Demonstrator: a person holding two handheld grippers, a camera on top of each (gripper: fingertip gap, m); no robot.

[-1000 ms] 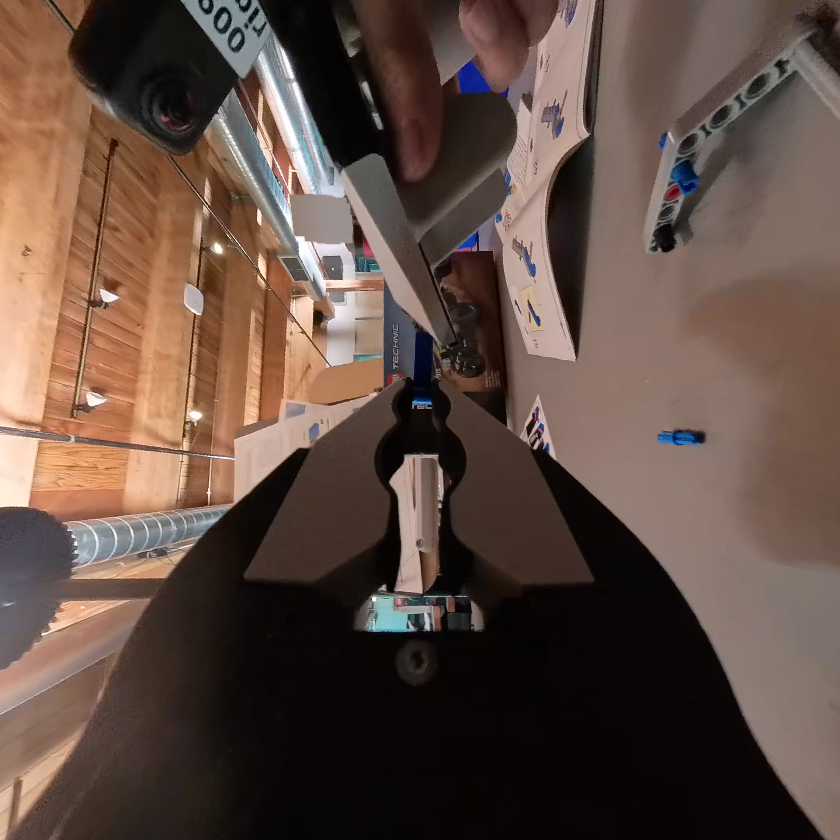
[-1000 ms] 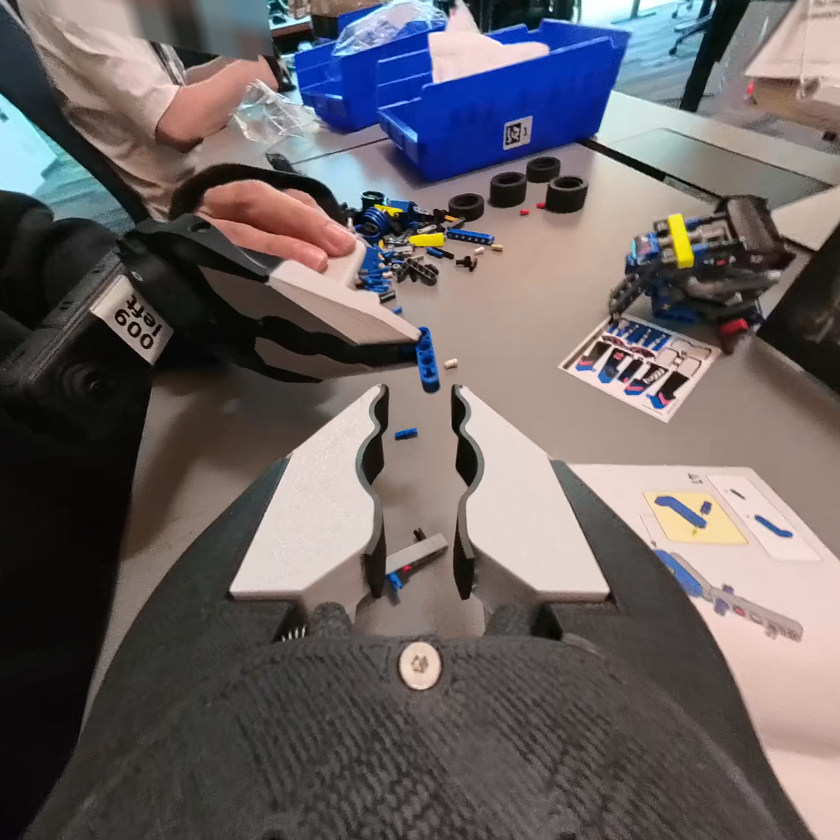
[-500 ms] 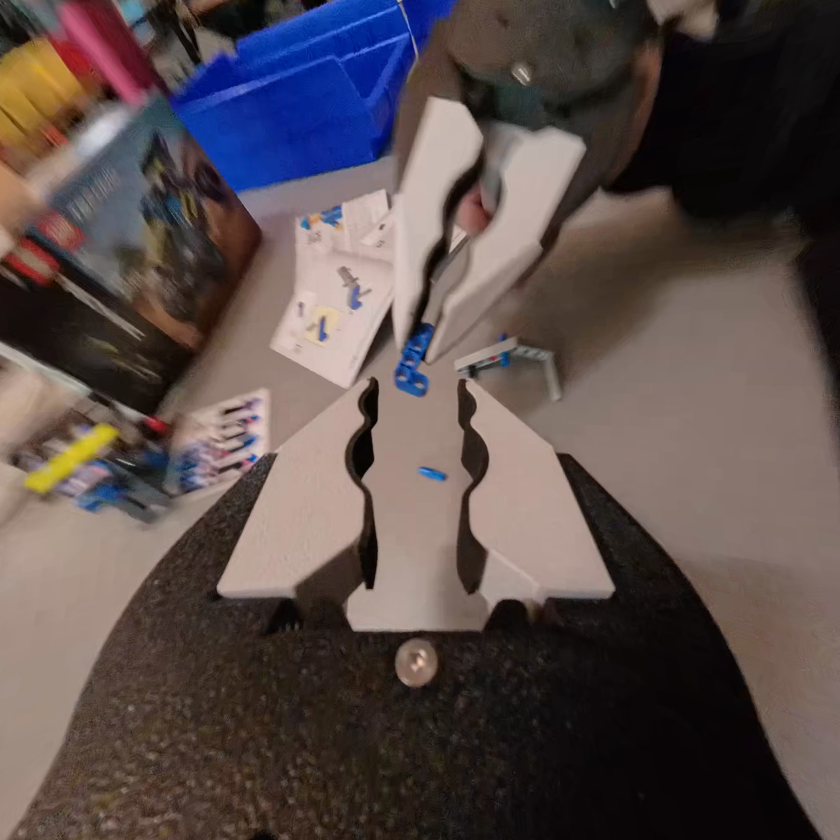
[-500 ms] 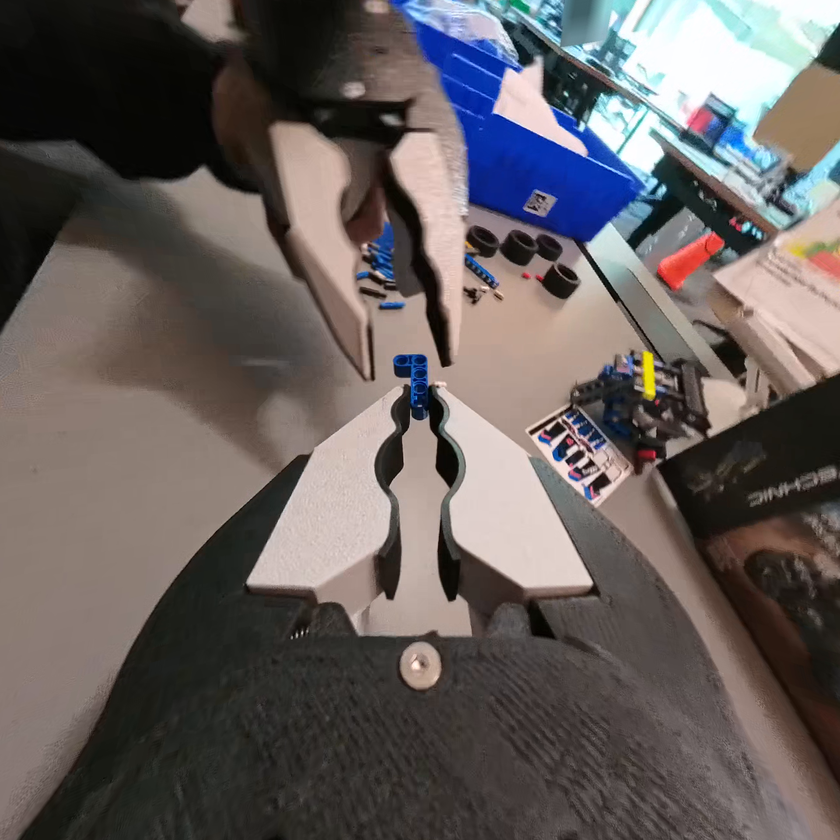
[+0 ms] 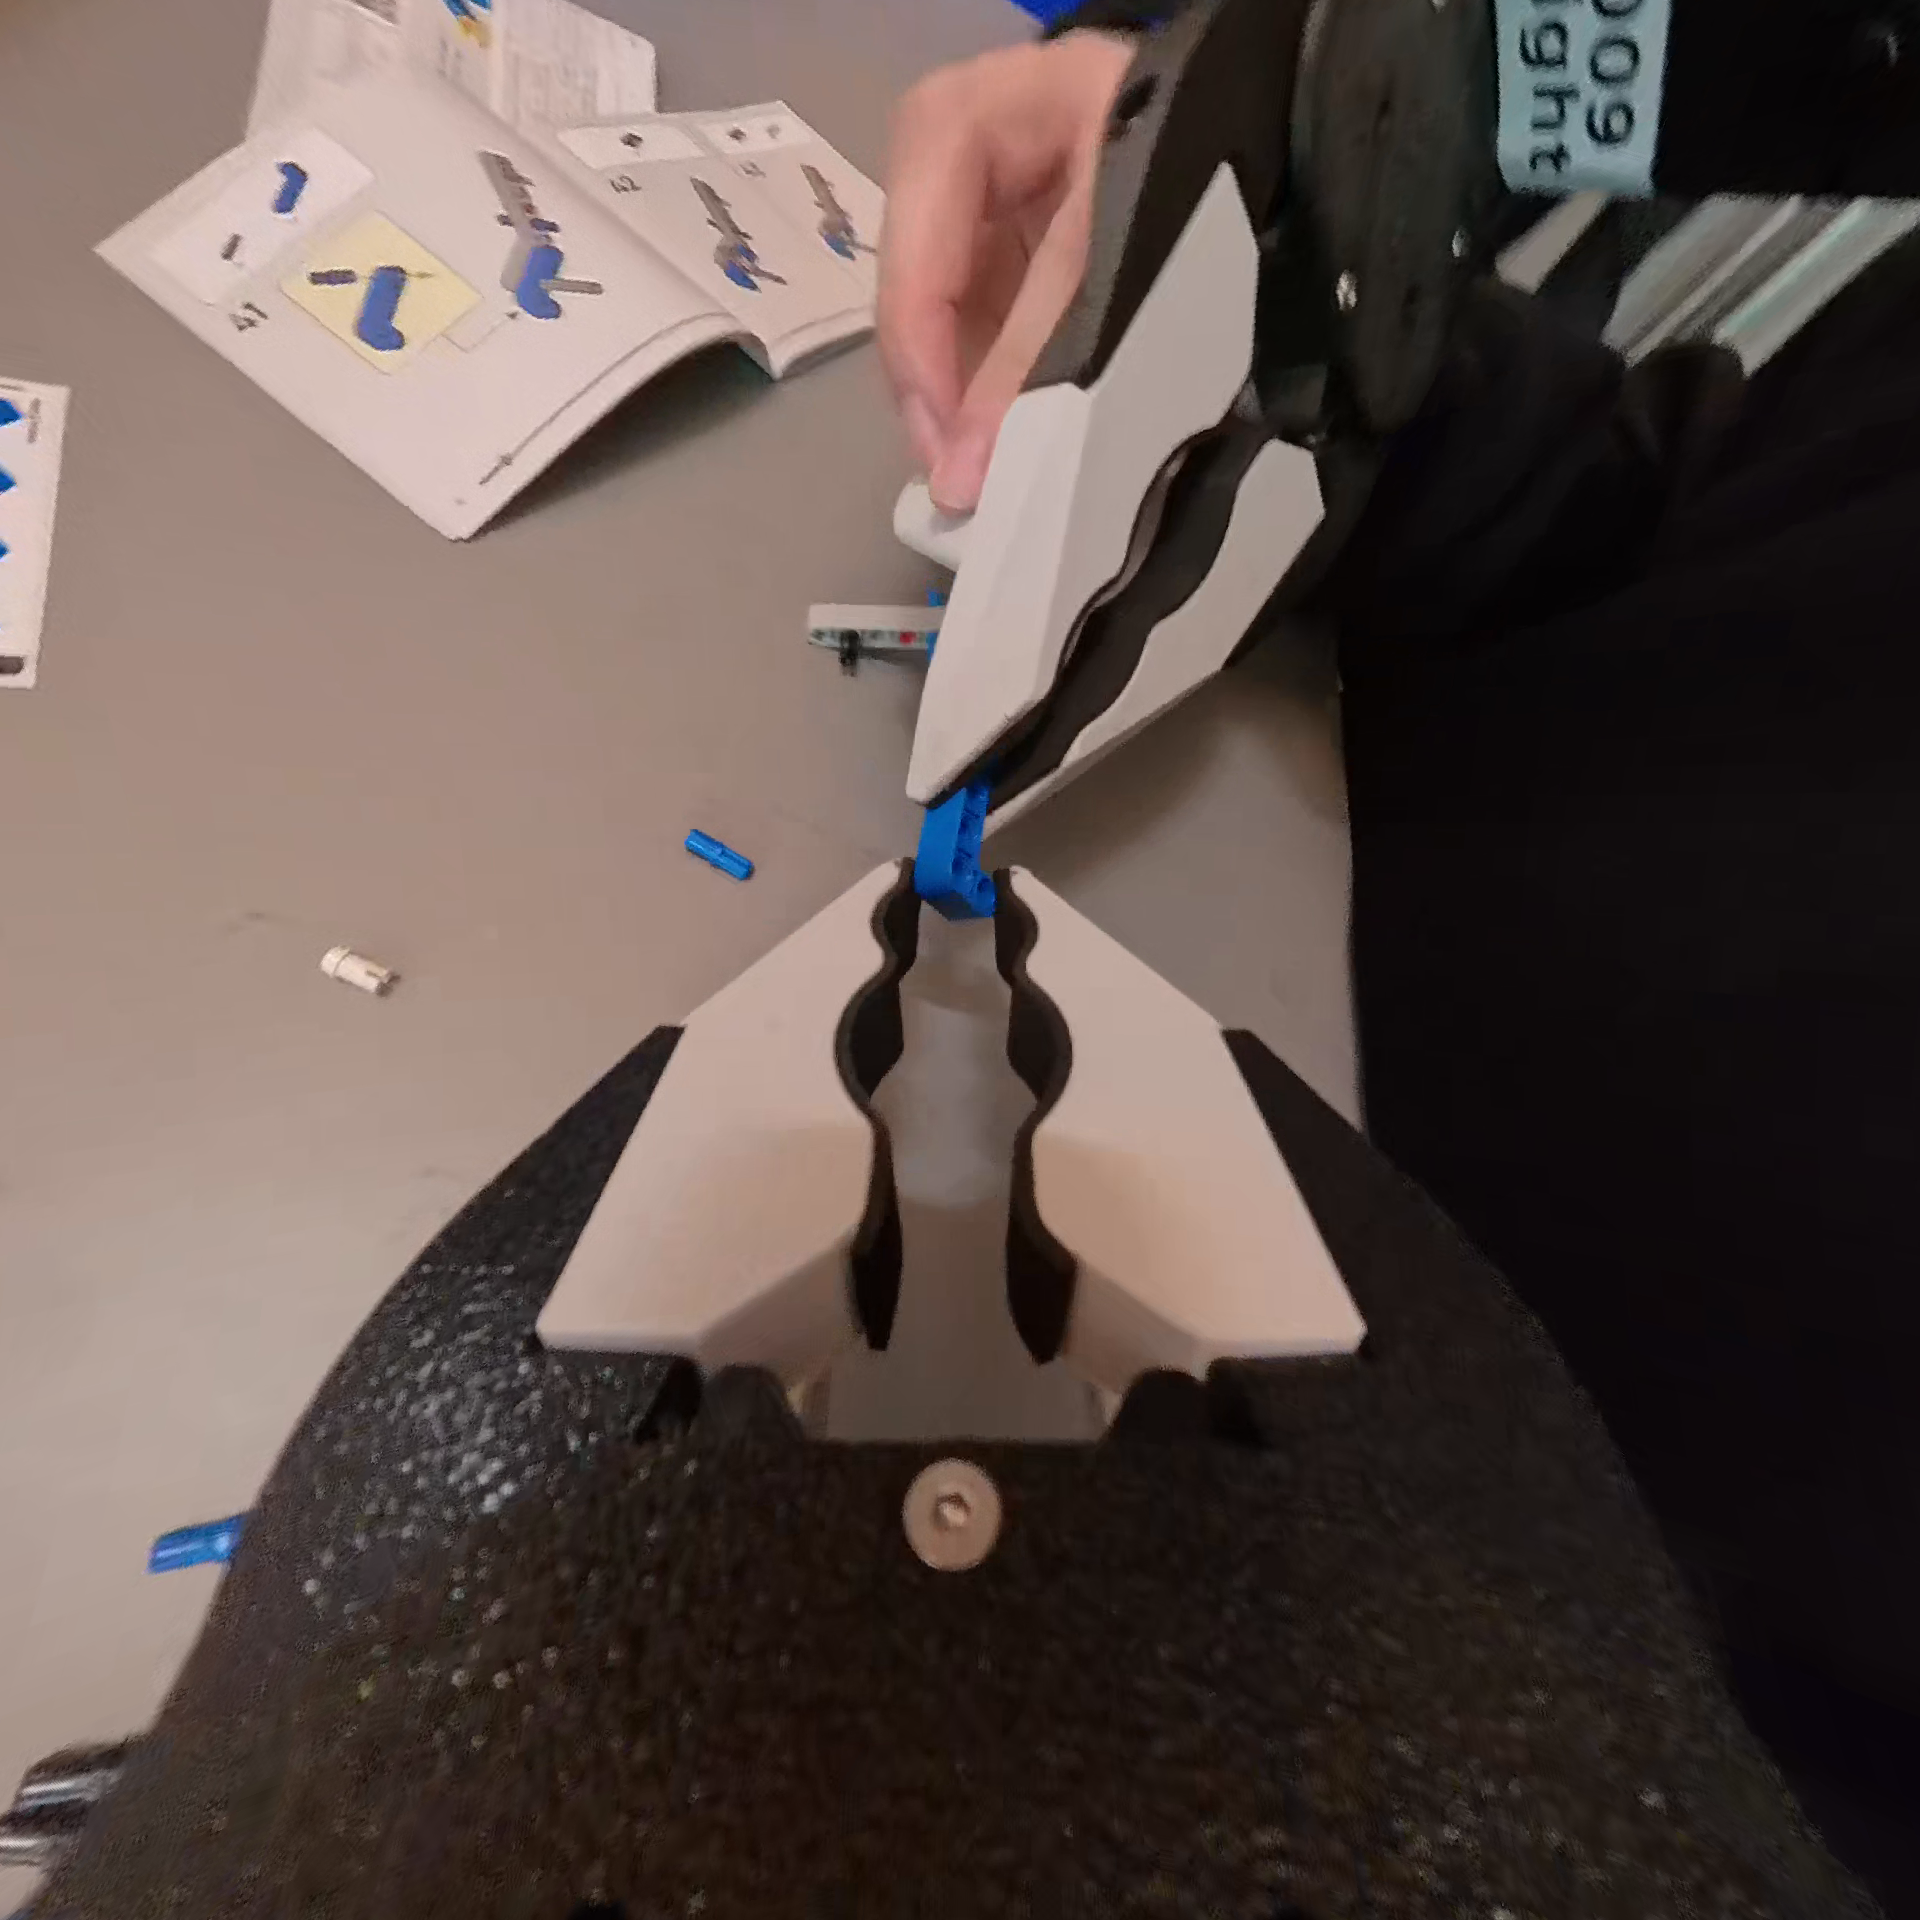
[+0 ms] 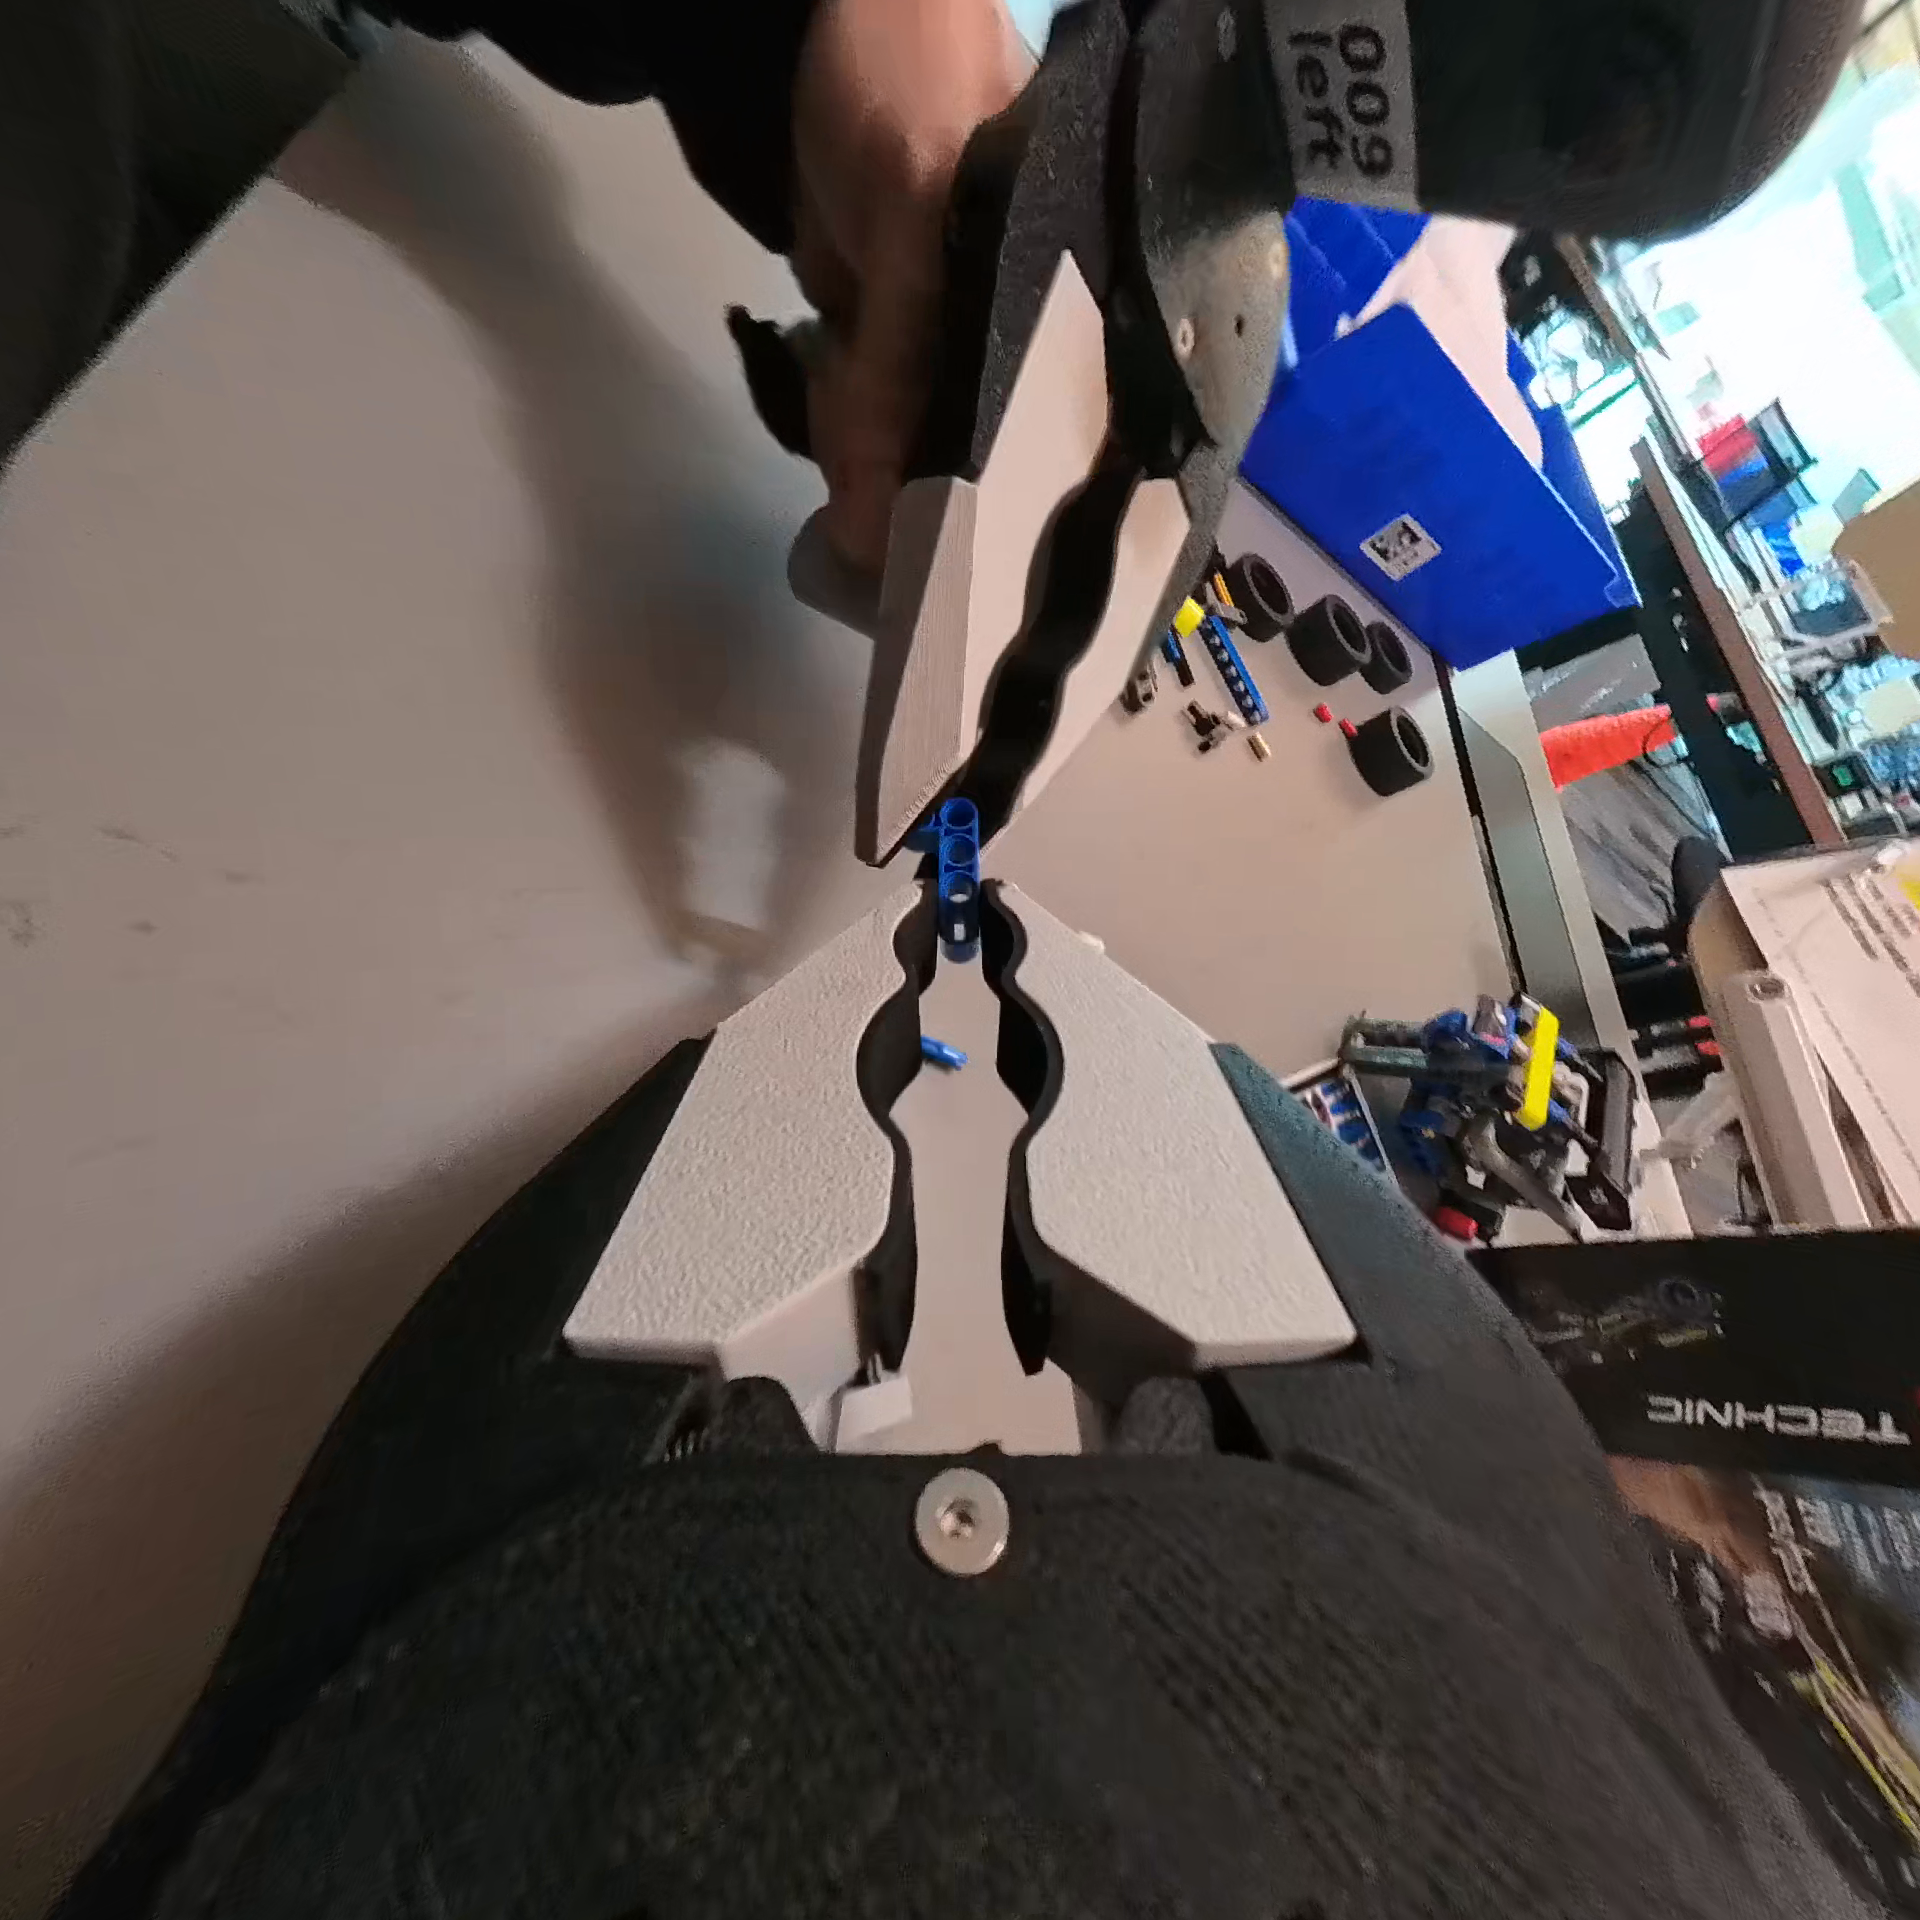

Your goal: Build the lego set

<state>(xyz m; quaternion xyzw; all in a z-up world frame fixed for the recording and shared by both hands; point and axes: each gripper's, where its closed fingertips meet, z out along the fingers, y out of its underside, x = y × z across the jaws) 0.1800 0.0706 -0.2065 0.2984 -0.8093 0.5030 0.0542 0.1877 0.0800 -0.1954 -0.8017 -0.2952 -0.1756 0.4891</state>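
Note:
A small blue L-shaped beam (image 5: 951, 854) is held in the air between both grippers, above the grey table (image 5: 364, 790). My left gripper (image 5: 954, 889) is shut on its lower end. My right gripper (image 5: 961, 795) comes in from the upper right and pinches its other end. In the right wrist view my right gripper (image 6: 954, 896) is shut on the beam (image 6: 958, 914), and the left gripper (image 6: 940, 831) grips its far end from above. A hand (image 5: 966, 260) holds the right gripper.
An open instruction booklet (image 5: 499, 281), a grey beam with pins (image 5: 873, 636), a blue pin (image 5: 719, 855) and a pale pin (image 5: 356, 969) lie on the table. Blue bins (image 6: 1434, 468), black tyres (image 6: 1330, 644), a partly built model (image 6: 1507, 1112) and the set's box (image 6: 1714, 1382) stand to the right. Less than 4 cm separates the two grippers' tips. The blue pin (image 5: 719, 855) lies around 6 centimeters away from my left fingertips. The right camera catches it too, in the right wrist view (image 6: 938, 1044).
My left gripper was open half a second ago and has closed on the beam's free end. The right gripper kept its hold. Both grippers have swung to face each other tip to tip.

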